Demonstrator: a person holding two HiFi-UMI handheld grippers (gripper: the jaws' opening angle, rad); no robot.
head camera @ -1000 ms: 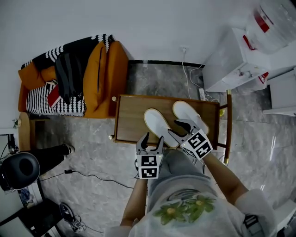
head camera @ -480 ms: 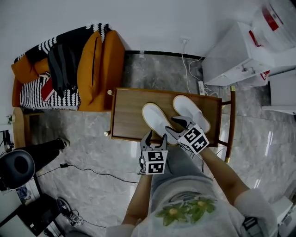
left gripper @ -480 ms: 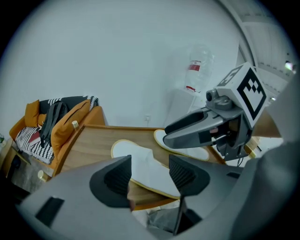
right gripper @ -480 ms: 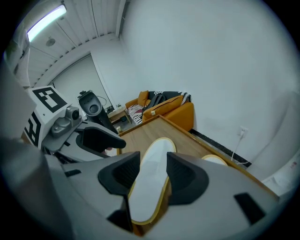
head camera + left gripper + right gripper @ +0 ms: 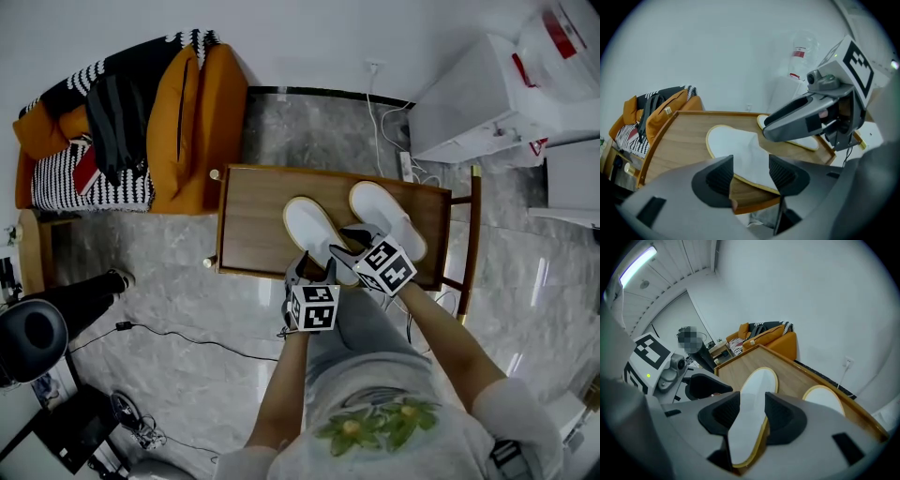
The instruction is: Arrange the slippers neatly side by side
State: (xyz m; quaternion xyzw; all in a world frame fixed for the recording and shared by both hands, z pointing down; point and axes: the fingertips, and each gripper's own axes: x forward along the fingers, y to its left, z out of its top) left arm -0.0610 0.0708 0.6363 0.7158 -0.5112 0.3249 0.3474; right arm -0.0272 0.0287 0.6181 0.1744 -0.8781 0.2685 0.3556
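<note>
Two white slippers lie on a low wooden table (image 5: 248, 225). They are apart and both angled toward the far left: the left slipper (image 5: 309, 228) (image 5: 733, 143) (image 5: 758, 383) and the right slipper (image 5: 386, 216) (image 5: 824, 398). My right gripper (image 5: 350, 242) (image 5: 752, 412) hovers open over the left slipper's heel, whose yellow rim shows under one jaw. My left gripper (image 5: 311, 268) (image 5: 751, 171) stands open at the table's front edge, just short of the same slipper, with nothing between its jaws.
An orange sofa (image 5: 192, 122) with striped and black cloth stands left of the table. A white cabinet (image 5: 487, 98) is at the back right, with a cable (image 5: 380, 141) on the marble floor. A person's leg (image 5: 75, 295) and a round black stool (image 5: 33, 337) are at the left.
Both grippers have moved forward toward the table. The right gripper now reaches over the left slipper's heel. The slippers have not moved on the table.
</note>
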